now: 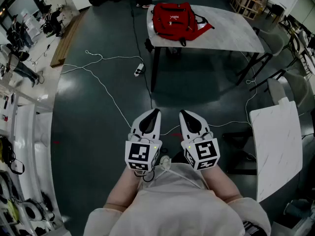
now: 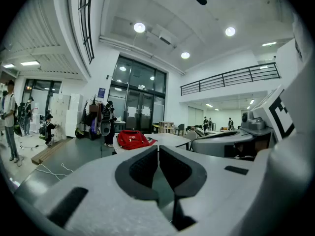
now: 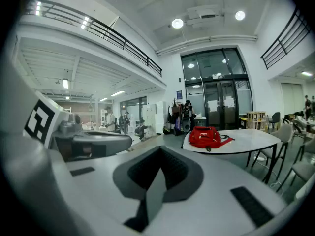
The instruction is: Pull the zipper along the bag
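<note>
- One red bag (image 1: 173, 17), sitting on the tabletop (image 1: 226, 31) at top centre of the head view.
- Two claws, left claw (image 1: 155, 112) and right claw (image 1: 182, 112), both pinched together with nothing in them.
- Bag's well apart from both, further up the frame.

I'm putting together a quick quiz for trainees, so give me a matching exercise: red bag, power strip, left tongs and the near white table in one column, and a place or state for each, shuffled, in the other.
Column one:
1. red bag
2. power strip
3. left tongs
4. near white table

Column two:
a. shut, nothing between them
b. lying on the dark floor
c. close by at the person's right side
d. lying on the far table

Pairs: 1-d; 2-b; 3-a; 4-c
</note>
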The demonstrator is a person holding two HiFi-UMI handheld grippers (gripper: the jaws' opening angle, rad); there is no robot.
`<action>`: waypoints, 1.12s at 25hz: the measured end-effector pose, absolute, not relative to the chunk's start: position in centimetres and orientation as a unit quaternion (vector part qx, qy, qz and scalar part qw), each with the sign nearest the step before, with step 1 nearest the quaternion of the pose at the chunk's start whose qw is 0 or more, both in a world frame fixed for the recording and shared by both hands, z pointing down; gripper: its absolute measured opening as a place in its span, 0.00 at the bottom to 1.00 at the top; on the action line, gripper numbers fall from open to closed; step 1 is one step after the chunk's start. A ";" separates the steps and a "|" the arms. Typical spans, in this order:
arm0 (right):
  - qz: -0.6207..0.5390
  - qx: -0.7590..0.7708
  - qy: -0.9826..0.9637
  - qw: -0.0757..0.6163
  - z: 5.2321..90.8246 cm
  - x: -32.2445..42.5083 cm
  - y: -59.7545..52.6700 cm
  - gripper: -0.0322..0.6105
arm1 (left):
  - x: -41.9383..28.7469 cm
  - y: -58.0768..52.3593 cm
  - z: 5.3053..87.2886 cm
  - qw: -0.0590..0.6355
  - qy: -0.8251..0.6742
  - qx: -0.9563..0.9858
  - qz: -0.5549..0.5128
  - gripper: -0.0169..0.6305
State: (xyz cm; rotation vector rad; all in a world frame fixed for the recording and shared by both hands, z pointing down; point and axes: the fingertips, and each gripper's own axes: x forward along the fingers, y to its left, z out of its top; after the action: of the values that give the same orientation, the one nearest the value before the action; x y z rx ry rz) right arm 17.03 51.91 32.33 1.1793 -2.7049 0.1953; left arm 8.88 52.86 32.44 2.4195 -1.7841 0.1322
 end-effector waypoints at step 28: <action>0.126 0.357 -0.919 0.112 36.9 13.6 42.7 0.09 | 4.8 45.1 35.9 0.130 -0.630 0.764 0.044 0.07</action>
State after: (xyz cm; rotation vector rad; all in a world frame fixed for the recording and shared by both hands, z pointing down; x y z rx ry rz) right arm 13.62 42.72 36.90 1.0468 -2.6964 0.3706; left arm 4.83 45.14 35.92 2.2199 -1.8305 0.1285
